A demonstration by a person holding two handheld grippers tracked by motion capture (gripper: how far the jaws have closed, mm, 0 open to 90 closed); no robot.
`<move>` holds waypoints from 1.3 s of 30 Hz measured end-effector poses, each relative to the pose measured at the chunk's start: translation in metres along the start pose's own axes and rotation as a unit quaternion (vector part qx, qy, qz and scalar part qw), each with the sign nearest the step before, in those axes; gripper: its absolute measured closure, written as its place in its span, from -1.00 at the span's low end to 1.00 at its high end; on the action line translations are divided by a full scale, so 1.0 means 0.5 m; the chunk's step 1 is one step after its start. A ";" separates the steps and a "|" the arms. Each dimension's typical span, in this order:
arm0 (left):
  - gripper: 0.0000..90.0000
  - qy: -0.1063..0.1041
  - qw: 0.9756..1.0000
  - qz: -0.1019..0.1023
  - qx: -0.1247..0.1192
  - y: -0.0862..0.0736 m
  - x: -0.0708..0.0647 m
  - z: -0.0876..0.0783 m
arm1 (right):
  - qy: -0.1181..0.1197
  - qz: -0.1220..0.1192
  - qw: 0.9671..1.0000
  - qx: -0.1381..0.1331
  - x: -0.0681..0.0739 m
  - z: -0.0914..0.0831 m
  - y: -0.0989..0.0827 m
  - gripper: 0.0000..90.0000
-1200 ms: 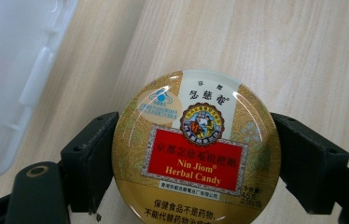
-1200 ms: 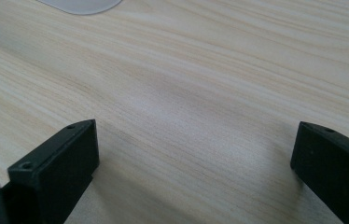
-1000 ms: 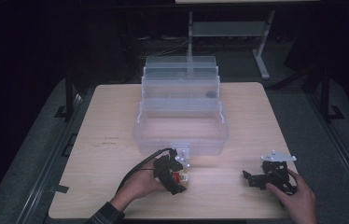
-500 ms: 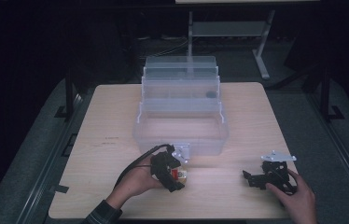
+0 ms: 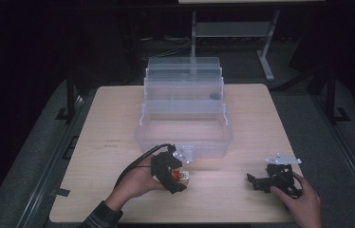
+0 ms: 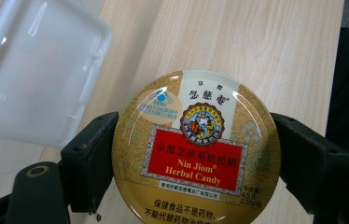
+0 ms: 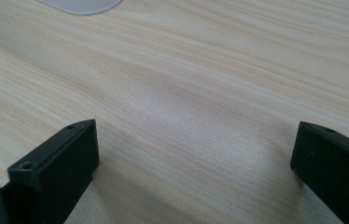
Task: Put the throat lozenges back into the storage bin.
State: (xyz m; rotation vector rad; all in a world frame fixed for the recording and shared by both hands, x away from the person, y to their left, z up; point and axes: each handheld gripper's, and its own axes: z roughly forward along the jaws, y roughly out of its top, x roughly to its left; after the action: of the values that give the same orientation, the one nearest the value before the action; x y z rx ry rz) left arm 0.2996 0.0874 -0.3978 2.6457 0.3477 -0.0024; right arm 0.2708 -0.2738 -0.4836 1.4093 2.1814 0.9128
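Little is changed since 1 second ago: the candy tin (image 6: pixel 196 149) is kept clamped in the left tool (image 5: pixel 173 173) just before the clear box (image 5: pixel 185 137), so placing seems pending, while the right tool (image 5: pixel 266 180) is rested wide on the worktop (image 5: pixel 261 118).

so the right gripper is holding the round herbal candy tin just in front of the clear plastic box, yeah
Not quite: the left gripper holds the herbal candy tin, as the left gripper view shows, its fingers against the tin's sides. It is just in front of the clear plastic box.
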 end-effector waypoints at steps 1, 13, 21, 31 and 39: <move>-0.57 0.001 1.000 0.000 -0.001 0.000 0.001 -0.005 | 0.000 0.000 1.000 0.000 0.000 0.000 0.000 -0.99; -0.57 0.007 1.000 0.000 -0.003 0.006 0.010 -0.031 | 0.000 0.000 1.000 0.000 0.000 0.000 0.000 -0.99; -0.57 0.011 1.000 0.003 -0.008 0.016 0.016 -0.052 | 0.000 0.000 1.000 0.000 0.000 0.000 0.000 -0.99; -0.57 0.016 1.000 0.005 -0.006 0.027 0.030 -0.079 | 0.001 0.001 1.000 0.000 0.000 0.000 0.000 -0.99; -0.57 0.021 1.000 -0.002 -0.015 0.034 0.045 -0.108 | 0.001 0.000 1.000 0.000 0.000 0.000 0.000 -0.99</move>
State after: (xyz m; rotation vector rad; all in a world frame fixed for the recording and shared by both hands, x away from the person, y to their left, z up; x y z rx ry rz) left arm 0.3226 0.1027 -0.3434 2.6194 0.3633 0.0561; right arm 0.2707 -0.2739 -0.4834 1.4082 2.1825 0.9137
